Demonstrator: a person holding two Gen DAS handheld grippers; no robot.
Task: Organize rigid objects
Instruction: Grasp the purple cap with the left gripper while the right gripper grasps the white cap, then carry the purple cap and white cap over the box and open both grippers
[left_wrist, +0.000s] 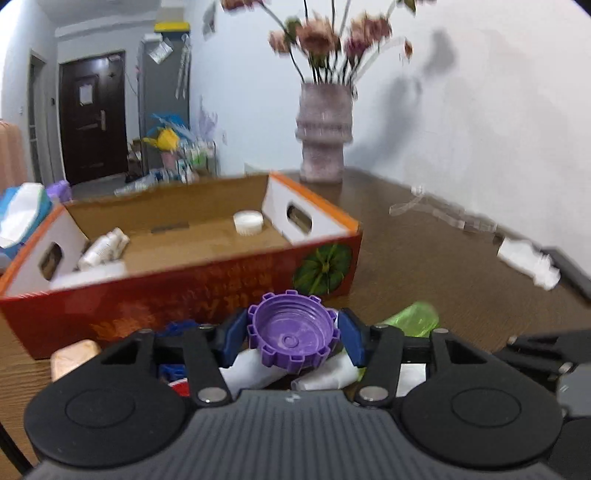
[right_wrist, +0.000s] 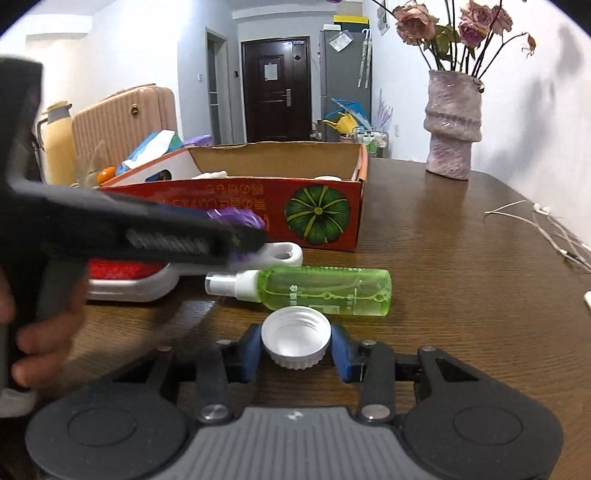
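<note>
My left gripper (left_wrist: 293, 334) is shut on a purple notched cap (left_wrist: 293, 330), held above the table just in front of the red cardboard box (left_wrist: 177, 291). The box holds a white cap (left_wrist: 248, 222) and a small white bottle (left_wrist: 103, 248). My right gripper (right_wrist: 295, 345) is shut on a white ribbed cap (right_wrist: 295, 336), low over the table. In the right wrist view the left gripper (right_wrist: 243, 236) with the purple cap (right_wrist: 236, 218) shows at the left, in front of the box (right_wrist: 258, 206). A green spray bottle (right_wrist: 317, 291) lies on the table beyond the white cap.
A white and red brush (right_wrist: 147, 273) lies in front of the box. A pink vase with flowers (right_wrist: 452, 125) stands at the back right. Cables (right_wrist: 546, 229) lie at the right edge. A tissue pack (left_wrist: 22, 214) and a suitcase (right_wrist: 122, 122) stand left of the box.
</note>
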